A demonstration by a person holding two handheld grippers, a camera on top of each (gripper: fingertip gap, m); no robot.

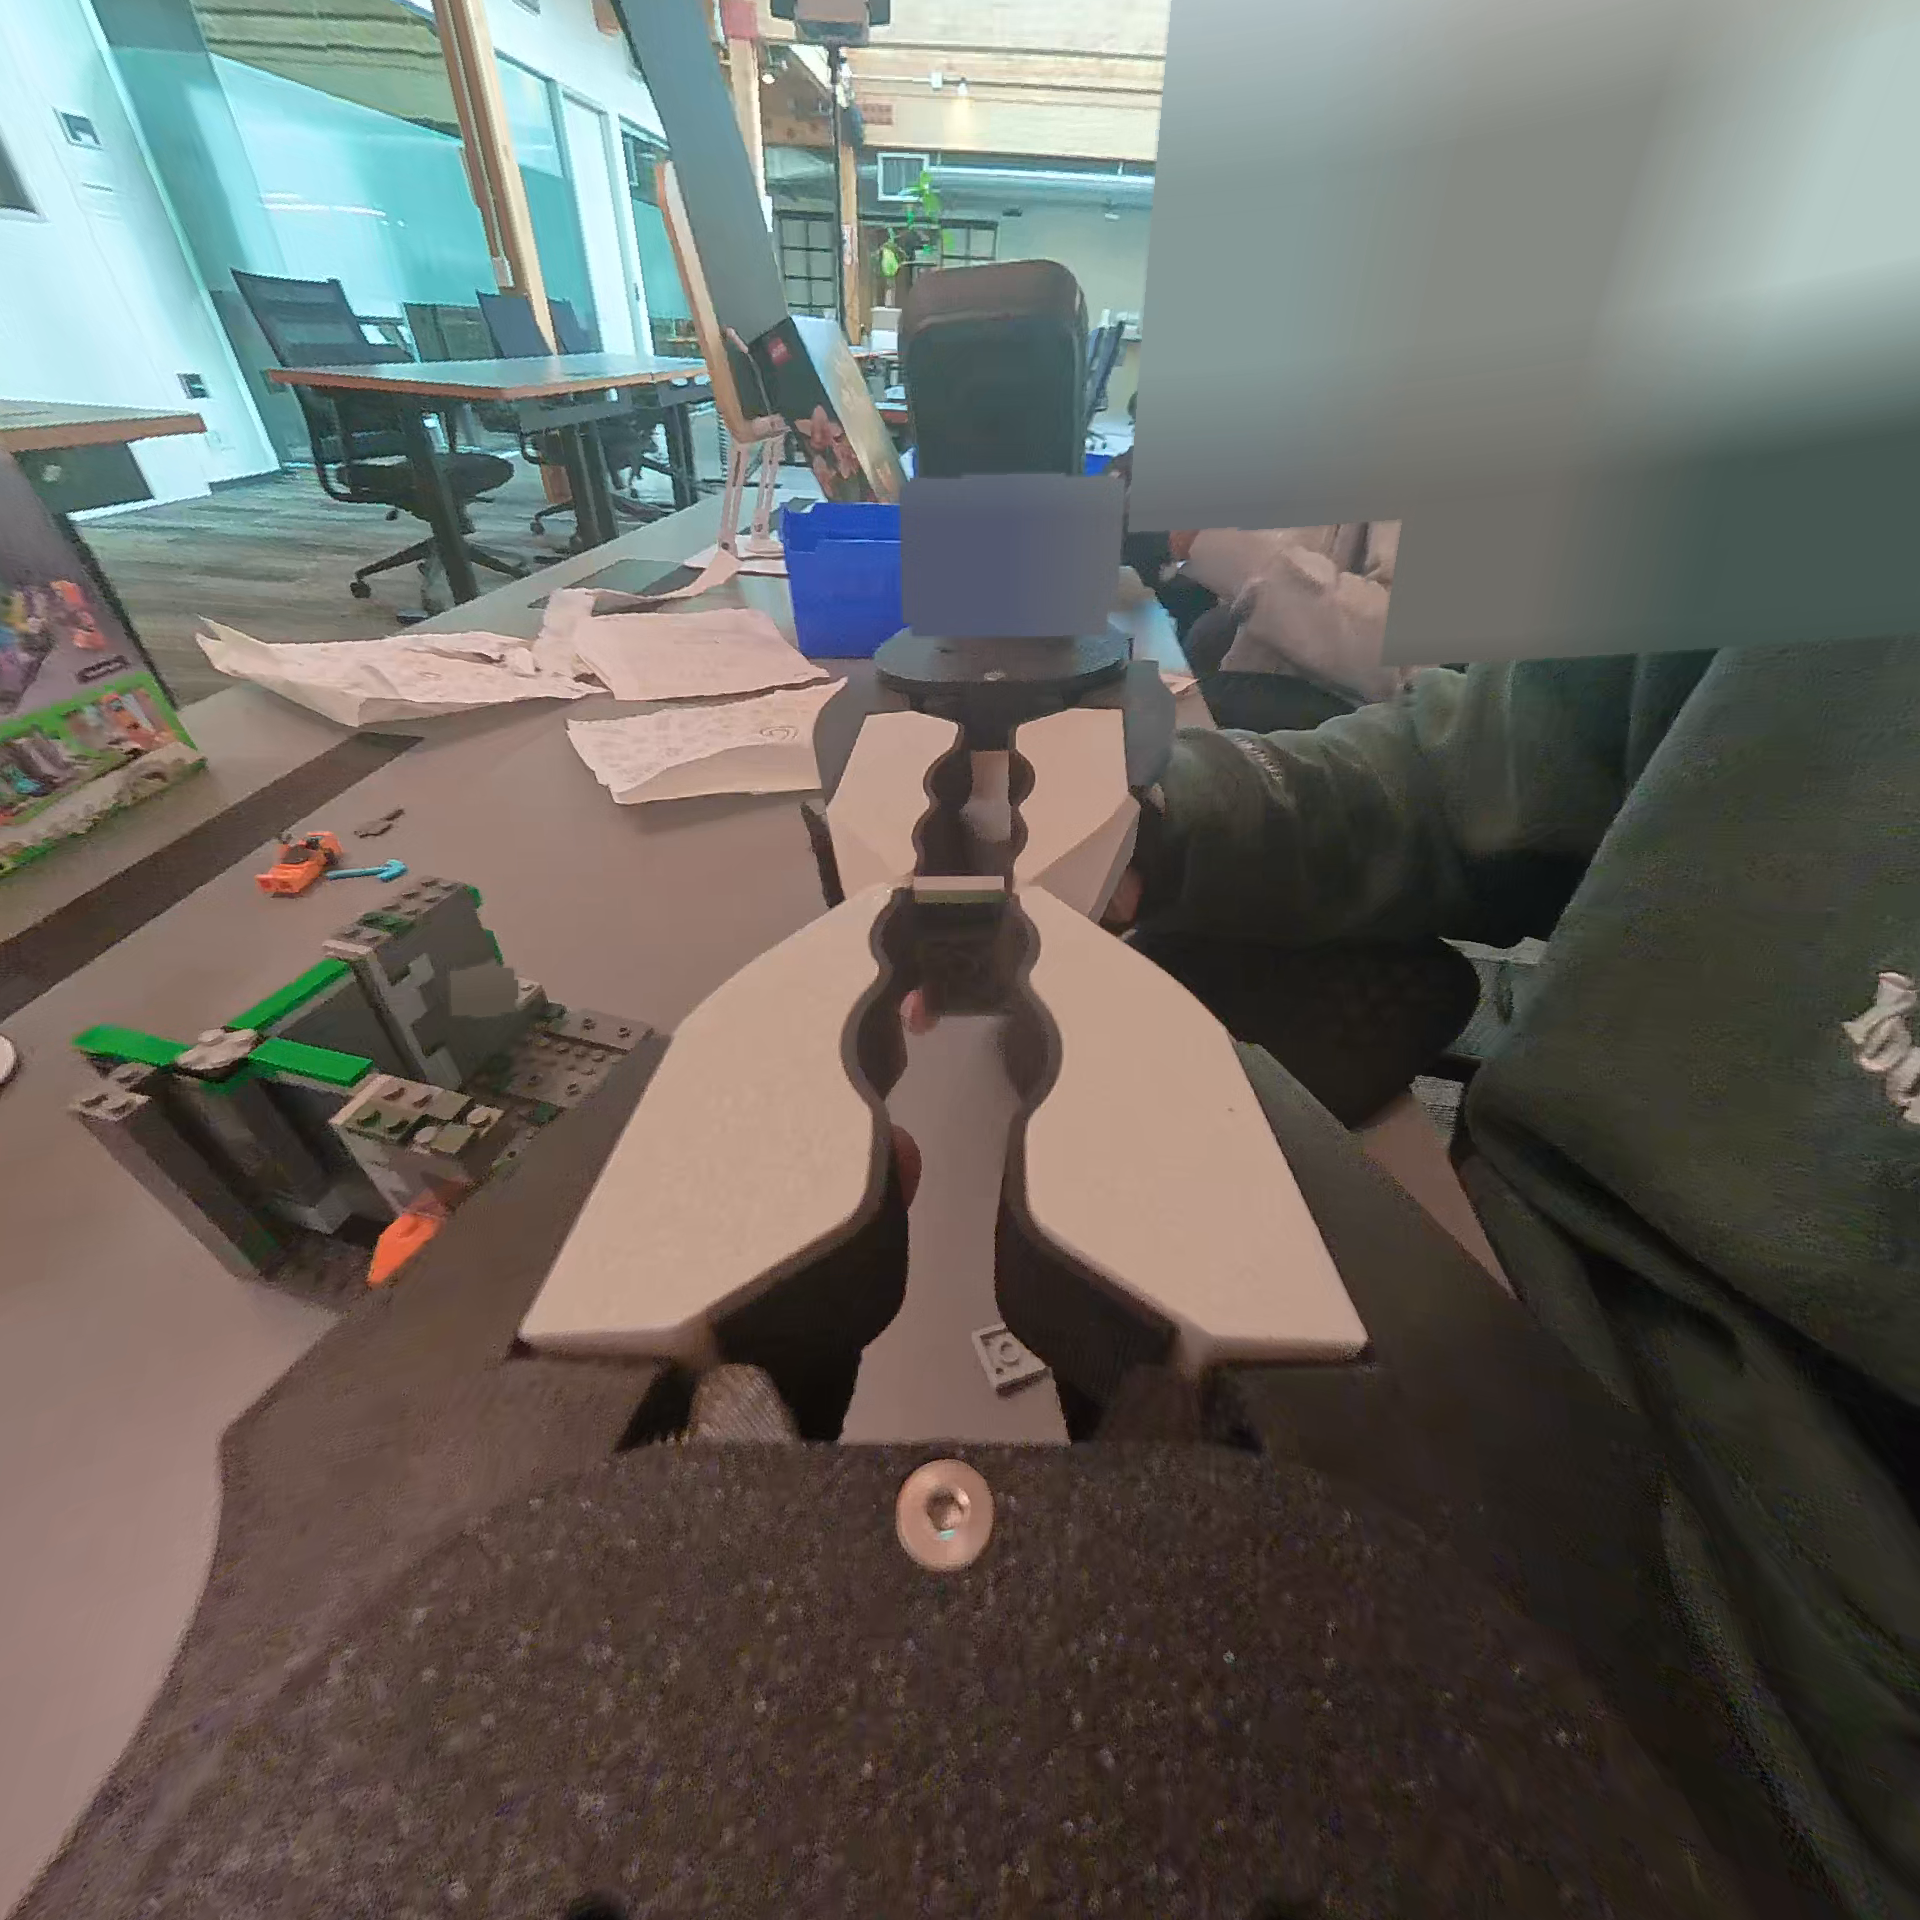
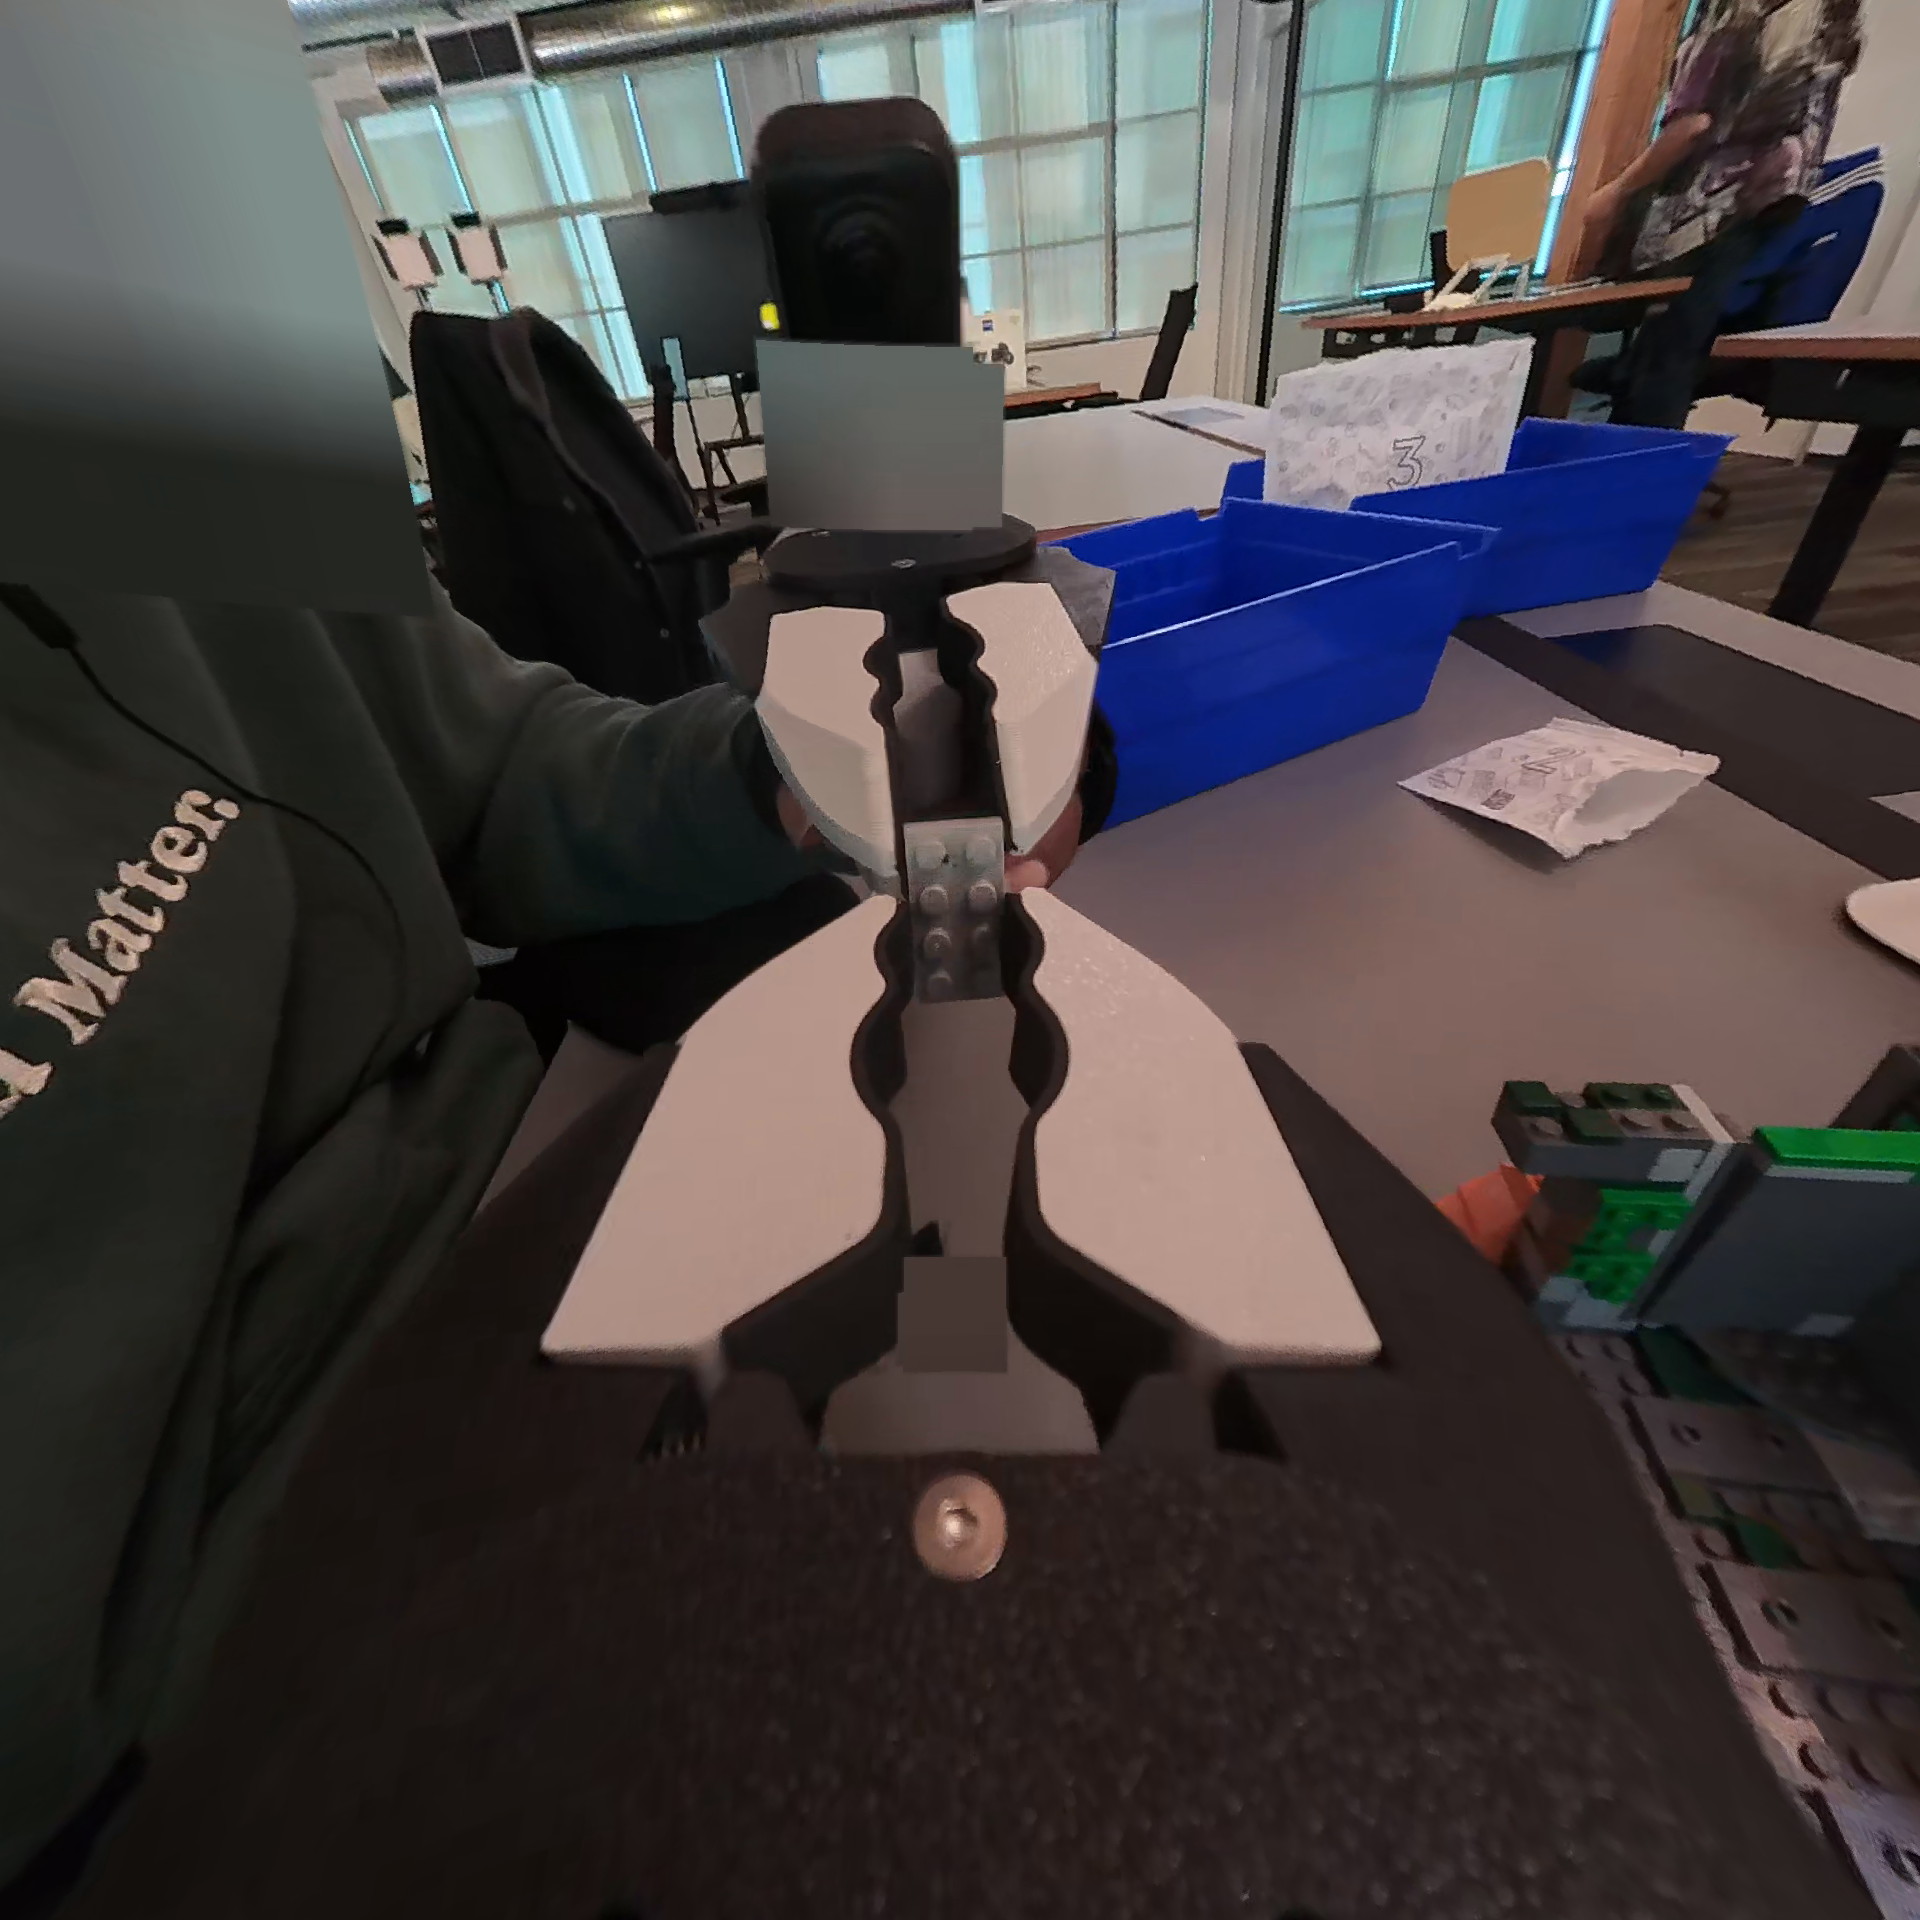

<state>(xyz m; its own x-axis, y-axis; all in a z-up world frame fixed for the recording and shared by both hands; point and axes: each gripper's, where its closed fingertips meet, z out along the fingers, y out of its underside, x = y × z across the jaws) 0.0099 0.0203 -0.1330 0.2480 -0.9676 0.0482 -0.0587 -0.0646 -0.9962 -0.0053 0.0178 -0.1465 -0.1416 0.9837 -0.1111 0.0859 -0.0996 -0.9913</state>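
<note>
- Nearest the lens in the right wrist view, the right gripper (image 2: 954, 914) has its fingers closed down to a narrow gap on a grey studded plate (image 2: 954, 920), studs facing the camera, at the centre of the frame.
- Just above it in that view, the left gripper (image 2: 940, 821) meets the same plate from the far side; its dark pads sit along the plate's upper end.
- From the left wrist view, the left gripper (image 1: 958, 902) shows only the plate's thin edge (image 1: 958, 891) across its tips, with fingers drawn in to the plate's width.
- Both hold it in the air above the grey worktop (image 2: 1403, 935), well clear of the surface.
- By my judgement the plate is light, stiff and smooth-sided, so the long flat edges are the place to pinch it; a skewed hold could let it pivot.
- A brick model (image 1: 343, 1081) stands at the left of the left wrist view, blue bins (image 2: 1278, 623) at the upper right of the right wrist view.
</note>
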